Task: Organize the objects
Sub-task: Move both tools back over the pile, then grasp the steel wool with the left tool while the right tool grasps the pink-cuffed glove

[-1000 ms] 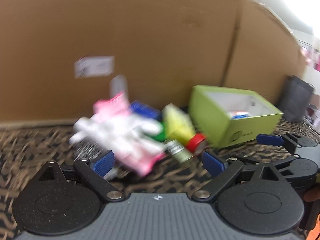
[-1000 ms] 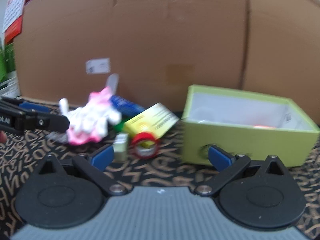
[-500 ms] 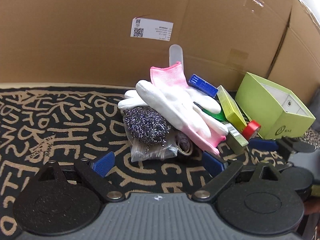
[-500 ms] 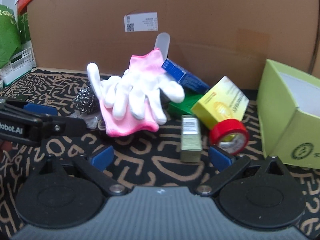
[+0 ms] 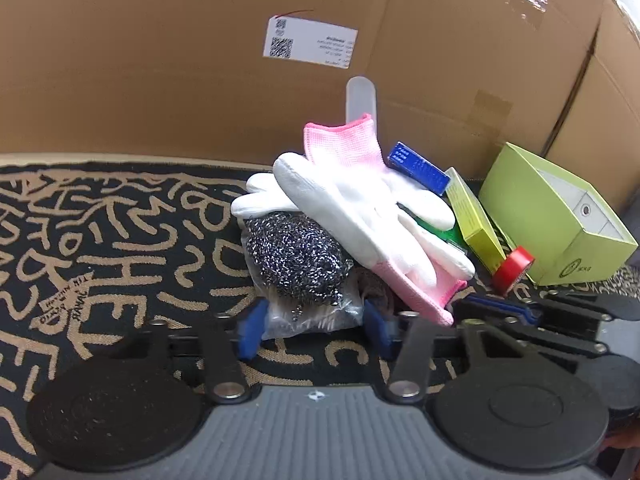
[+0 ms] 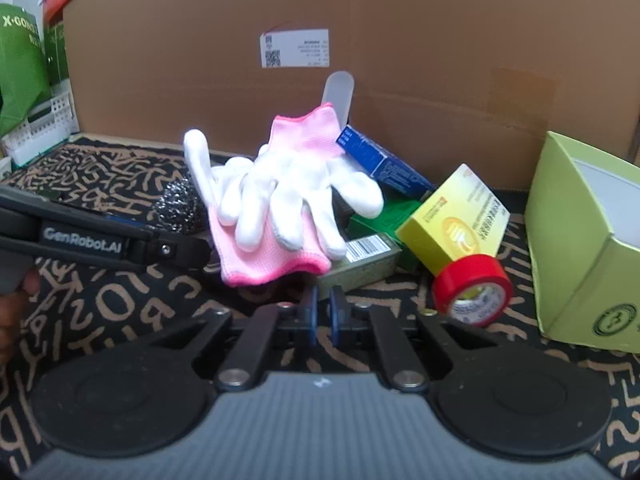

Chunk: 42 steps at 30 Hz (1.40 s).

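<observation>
Both hand-held grippers have been brought closer to the pile since half a second ago, and both sets of jaws have narrowed. The left hand-held gripper (image 5: 312, 330) is held partly open, its blue pads set to either side of the clear bag (image 5: 308, 316) under the scourer (image 5: 298, 260); whether the pads touch the bag cannot be told. The right hand-held gripper (image 6: 323, 312) is almost closed, with only a thin gap between its pads and nothing in it, just in front of the glove cuff.

The surface (image 5: 100, 248) is covered by a black woven cloth with tan scribbled letters. Behind it a wall of large brown cardboard boxes (image 5: 180, 60) is seen, carrying a white printed label (image 5: 310, 42). At the far left of the right wrist view, a green bag (image 6: 18, 68) and a white slotted basket (image 6: 44, 128) are stacked.

The pile lies near the cardboard. Soft knitted gloves (image 6: 280, 204), white with pink cuffs, are draped over the rest. The scourer is a springy ball of shiny steel coils. A frosted, round-ended plastic strip (image 6: 338, 92) stands up behind the gloves. Beside them lie a blue carton (image 6: 380, 160), a green carton (image 6: 380, 220), a glossy yellow carton (image 6: 456, 220) and a small olive box (image 6: 360, 260) with a barcode. A red tape roll (image 6: 472, 288) leans against the yellow carton. At the right sits an open lime-green box (image 6: 580, 240) with a white lining.
</observation>
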Tool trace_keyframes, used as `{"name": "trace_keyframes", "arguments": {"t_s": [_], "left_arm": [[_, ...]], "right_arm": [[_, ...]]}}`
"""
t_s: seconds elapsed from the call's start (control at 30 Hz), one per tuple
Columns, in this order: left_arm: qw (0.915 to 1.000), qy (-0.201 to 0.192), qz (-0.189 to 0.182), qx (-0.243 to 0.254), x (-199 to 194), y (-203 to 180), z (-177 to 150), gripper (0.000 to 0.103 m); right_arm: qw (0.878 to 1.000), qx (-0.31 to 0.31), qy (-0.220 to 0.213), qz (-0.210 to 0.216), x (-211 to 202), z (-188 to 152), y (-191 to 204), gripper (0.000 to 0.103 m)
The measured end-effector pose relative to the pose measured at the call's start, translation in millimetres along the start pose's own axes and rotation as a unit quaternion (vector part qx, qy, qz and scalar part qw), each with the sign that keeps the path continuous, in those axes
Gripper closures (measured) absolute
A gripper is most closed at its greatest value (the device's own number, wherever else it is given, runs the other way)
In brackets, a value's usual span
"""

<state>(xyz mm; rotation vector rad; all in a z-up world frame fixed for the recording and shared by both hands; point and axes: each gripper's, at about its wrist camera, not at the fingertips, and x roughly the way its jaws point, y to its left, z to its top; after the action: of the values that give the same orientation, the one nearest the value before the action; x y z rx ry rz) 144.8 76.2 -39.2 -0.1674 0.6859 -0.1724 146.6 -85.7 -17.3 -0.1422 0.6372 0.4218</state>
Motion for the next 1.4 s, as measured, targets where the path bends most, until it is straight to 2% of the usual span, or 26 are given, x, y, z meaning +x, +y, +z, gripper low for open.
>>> {"name": "trace_keyframes", "arguments": {"t_s": [0.03,0.07,0.1,0.2,0.3,0.37,0.4,0.43,0.47,0.5,0.53,0.57,0.67,0.7,0.73,0.77,0.8,0.83,0.87,0.9,1.03,1.17,1.27,1.4], "left_arm": [[0.9999,0.001,0.003,0.011,-2.5,-2.1,-1.0,0.077],[0.9998,0.001,0.002,0.02,-5.9,-3.3,-2.8,0.08],[0.9996,0.004,-0.002,0.026,-9.6,-3.6,-5.3,0.087],[0.9989,0.015,-0.022,0.039,-22.8,-1.7,-15.1,0.089],[0.999,0.014,-0.032,0.027,-31.7,0.3,-18.1,0.087],[0.9992,0.006,-0.039,0.008,-37.1,1.4,-15.2,0.079],[0.9991,0.001,-0.042,0.007,-39.0,1.0,-12.7,0.068],[0.9992,-0.006,-0.038,0.01,-39.9,-0.7,-9.8,0.049],[0.9995,-0.017,-0.023,0.015,-39.7,-2.8,-6.8,0.041],[0.9993,-0.032,-0.005,0.019,-38.9,-5.4,-4.0,0.036],[0.9985,-0.045,0.01,0.029,-36.8,-8.4,-1.2,0.036],[0.9978,-0.052,0.016,0.04,-33.0,-10.1,2.9,0.036],[0.997,-0.052,0.017,0.055,-18.4,-12.1,13.2,0.037],[0.9969,-0.047,0.015,0.061,-13.3,-12.4,15.2,0.046],[0.9968,-0.039,0.016,0.068,-8.6,-12.7,16.4,0.06],[0.9963,-0.034,0.021,0.076,-5.8,-12.6,16.9,0.06],[0.9958,-0.035,0.022,0.081,-6.3,-11.5,17.2,0.064],[0.9958,-0.035,0.019,0.082,-9.5,-9.9,17.4,0.069],[0.9961,-0.036,0.012,0.08,-14.9,-7.2,18.9,0.074],[0.9964,-0.037,0.003,0.076,-21.9,-4.4,20.5,0.084],[0.9967,-0.044,-0.015,0.067,-53.5,0.9,22.3,0.087],[0.9952,-0.028,-0.043,0.083,-82.8,-2.5,3.7,0.087],[0.9938,-0.004,-0.053,0.097,-93.8,-6.2,-20.7,0.087],[0.9924,0.027,-0.049,0.109,-93.0,-9.0,-46.7,0.086]], "right_arm": [[1.0,0.0,-0.002,-0.001,-4.9,-1.5,-1.1,0.099],[1.0,-0.001,-0.003,0.0,-10.0,-3.4,-2.1,0.099],[1.0,-0.003,-0.002,0.003,-15.4,-5.7,-2.7,0.099],[1.0,-0.008,-0.002,0.012,-33.5,-12.9,-2.1,0.099],[1.0,-0.015,-0.006,0.022,-40.9,-10.9,-2.4,0.096],[0.999,-0.012,-0.02,0.027,-39.2,-5.6,-3.2,0.095],[0.999,-0.014,-0.022,0.03,-37.0,-2.3,-3.1,0.093],[0.999,-0.015,-0.023,0.033,-34.3,0.7,-2.6,0.09],[0.999,-0.015,-0.025,0.038,-31.3,3.3,-1.5,0.077],[0.999,-0.014,-0.026,0.042,-28.6,5.2,0.6,0.054],[0.998,-0.017,-0.03,0.043,-25.9,6.9,3.8,0.045],[0.998,-0.023,-0.035,0.041,-22.9,8.2,7.6,0.045],[0.998,-0.048,-0.041,0.026,-9.2,12.3,18.8,0.045],[0.997,-0.055,-0.043,0.021,-3.8,13.2,21.2,0.045],[0.997,-0.061,-0.042,0.017,1.6,14.1,22.8,0.045],[0.997,-0.066,-0.038,0.014,6.4,14.5,23.8,0.059],[0.997,-0.073,-0.033,0.008,9.3,14.9,25.2,0.083],[0.996,-0.078,-0.032,0.01,8.3,14.8,25.9,0.089],[0.997,-0.071,-0.032,0.017,4.2,15.1,24.5,0.089],[0.997,-0.063,-0.043,0.022,-2.7,15.2,22.1,0.09],[0.995,-0.048,-0.086,0.022,-40.6,21.0,13.5,0.09],[0.993,-0.059,-0.098,0.032,-86.2,12.8,4.6,0.09],[0.995,-0.06,-0.07,0.042,-112.4,-7.3,-6.0,0.09],[0.996,-0.076,0.004,0.04,-126.6,-45.5,-11.8,0.087]]}}
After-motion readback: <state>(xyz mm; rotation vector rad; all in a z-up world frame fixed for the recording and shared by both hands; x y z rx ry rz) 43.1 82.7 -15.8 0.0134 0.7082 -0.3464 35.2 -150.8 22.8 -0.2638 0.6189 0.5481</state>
